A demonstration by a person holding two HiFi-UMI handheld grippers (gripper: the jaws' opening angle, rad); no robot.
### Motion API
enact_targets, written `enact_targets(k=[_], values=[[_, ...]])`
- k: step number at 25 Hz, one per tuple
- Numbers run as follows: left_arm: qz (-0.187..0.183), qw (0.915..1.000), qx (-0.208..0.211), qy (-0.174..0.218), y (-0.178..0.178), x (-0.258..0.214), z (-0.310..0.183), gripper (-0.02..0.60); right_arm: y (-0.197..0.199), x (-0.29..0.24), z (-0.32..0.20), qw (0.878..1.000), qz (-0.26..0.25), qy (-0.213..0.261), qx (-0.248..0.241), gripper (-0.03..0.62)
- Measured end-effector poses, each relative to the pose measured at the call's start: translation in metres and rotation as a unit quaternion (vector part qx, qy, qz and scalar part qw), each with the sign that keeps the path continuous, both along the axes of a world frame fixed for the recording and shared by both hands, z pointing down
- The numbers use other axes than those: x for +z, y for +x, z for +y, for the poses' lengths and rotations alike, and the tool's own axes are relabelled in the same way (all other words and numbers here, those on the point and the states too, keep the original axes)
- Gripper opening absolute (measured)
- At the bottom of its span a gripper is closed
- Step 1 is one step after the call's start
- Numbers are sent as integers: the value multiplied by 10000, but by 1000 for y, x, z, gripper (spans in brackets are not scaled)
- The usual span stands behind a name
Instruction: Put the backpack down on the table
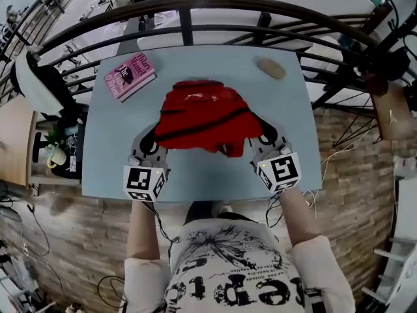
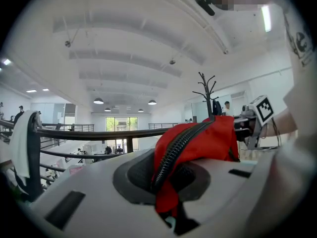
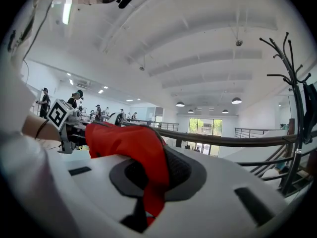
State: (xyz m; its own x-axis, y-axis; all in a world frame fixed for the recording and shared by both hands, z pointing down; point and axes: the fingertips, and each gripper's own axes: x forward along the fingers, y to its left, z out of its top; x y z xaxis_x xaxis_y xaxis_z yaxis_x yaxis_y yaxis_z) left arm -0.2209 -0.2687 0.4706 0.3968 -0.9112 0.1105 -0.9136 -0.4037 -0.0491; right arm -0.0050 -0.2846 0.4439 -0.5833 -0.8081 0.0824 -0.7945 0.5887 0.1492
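Red soft fabric backpack [image 1: 205, 113] sits between my two tongs, over the middle of the pale blue table [image 1: 215, 175], strung from one grip to the other. Left tongs [image 1: 149, 143] are clamped narrow on its left edge, with red cloth and the black zip running in between the jaws. Right tongs [image 1: 264, 142] pinch a fold of red cloth at its right edge, the jaws nearly together. I can't tell if the underside touches the table. The backpack looks crumpled and slack, a bit glossy on top, with a dark zip line curving across it. A pink paperback book [image 1: 129, 75] lies at the far left corner, a tan oval lump [image 1: 270, 68] far right.
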Motion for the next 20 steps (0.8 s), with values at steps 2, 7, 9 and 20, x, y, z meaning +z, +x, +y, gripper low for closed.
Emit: enact_targets(k=[2, 7, 9, 20], values=[[-4, 10000, 17, -48, 2, 19, 19, 25, 3, 20, 16, 9999, 61, -147, 3, 38], [63, 9989, -75, -450, 4, 67, 50, 25, 9, 67, 46, 9979, 206, -607, -44, 51], [66, 9979, -86, -637, 7, 86, 59, 25, 13, 88, 54, 9965, 254, -799, -36, 53], [589, 9976, -294, -205, 18, 142, 83, 31, 27, 162, 74, 9958, 37, -918, -12, 69]])
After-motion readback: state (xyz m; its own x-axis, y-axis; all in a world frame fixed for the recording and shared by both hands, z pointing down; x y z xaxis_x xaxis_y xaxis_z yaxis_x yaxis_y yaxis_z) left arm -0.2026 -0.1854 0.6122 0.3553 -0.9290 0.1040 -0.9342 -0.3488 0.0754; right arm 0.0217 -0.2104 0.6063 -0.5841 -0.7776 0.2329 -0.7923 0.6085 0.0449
